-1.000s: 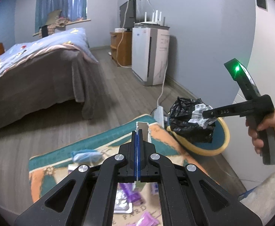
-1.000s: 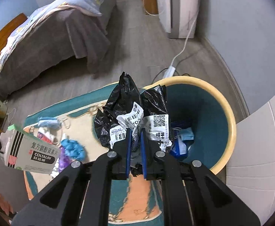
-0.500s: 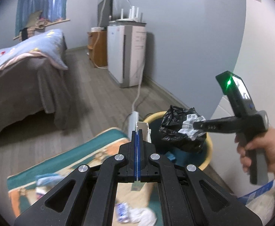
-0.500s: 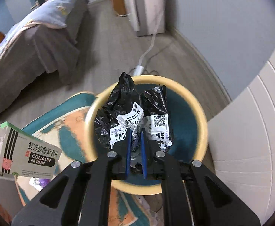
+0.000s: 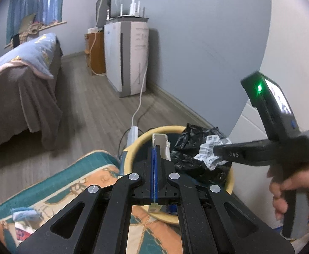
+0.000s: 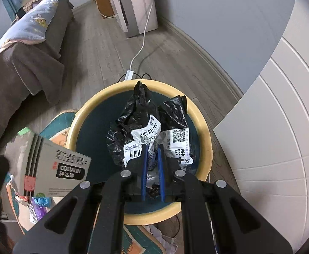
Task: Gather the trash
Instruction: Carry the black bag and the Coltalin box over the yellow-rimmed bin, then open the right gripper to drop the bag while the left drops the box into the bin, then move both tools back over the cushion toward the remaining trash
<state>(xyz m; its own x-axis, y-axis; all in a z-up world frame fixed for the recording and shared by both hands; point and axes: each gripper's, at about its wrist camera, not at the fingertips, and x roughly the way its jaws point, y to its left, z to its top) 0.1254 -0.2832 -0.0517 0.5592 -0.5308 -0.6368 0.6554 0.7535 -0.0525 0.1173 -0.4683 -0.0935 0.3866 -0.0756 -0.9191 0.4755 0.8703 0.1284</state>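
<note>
A round bin with a yellow rim [image 6: 205, 139] and a dark teal inside stands on the floor by the wall. My right gripper [image 6: 152, 148] is shut on a crumpled black plastic bag [image 6: 137, 114] with white shipping labels, held over the bin's opening. In the left wrist view the same bag [image 5: 188, 148] hangs from the right gripper [image 5: 215, 148] just above the bin rim [image 5: 133, 146]. My left gripper [image 5: 155, 148] is shut on a grey medicine box [image 5: 159, 141], edge-on over the rim. The right wrist view shows that box [image 6: 48, 165] at the bin's left side.
A patterned teal and orange rug [image 5: 86, 182] with loose wrappers [image 6: 38, 207] lies left of the bin. A power strip [image 5: 132, 134] and its cable lie behind the bin. A white air purifier [image 5: 127, 55], a bed [image 5: 16, 84], white panelling [image 6: 271, 137] and a person's hand [image 5: 298, 182] surround it.
Both grippers have moved toward the bin. The black bag went from beside the bin to over its opening, and the medicine box came from above the rug to the bin's rim.
</note>
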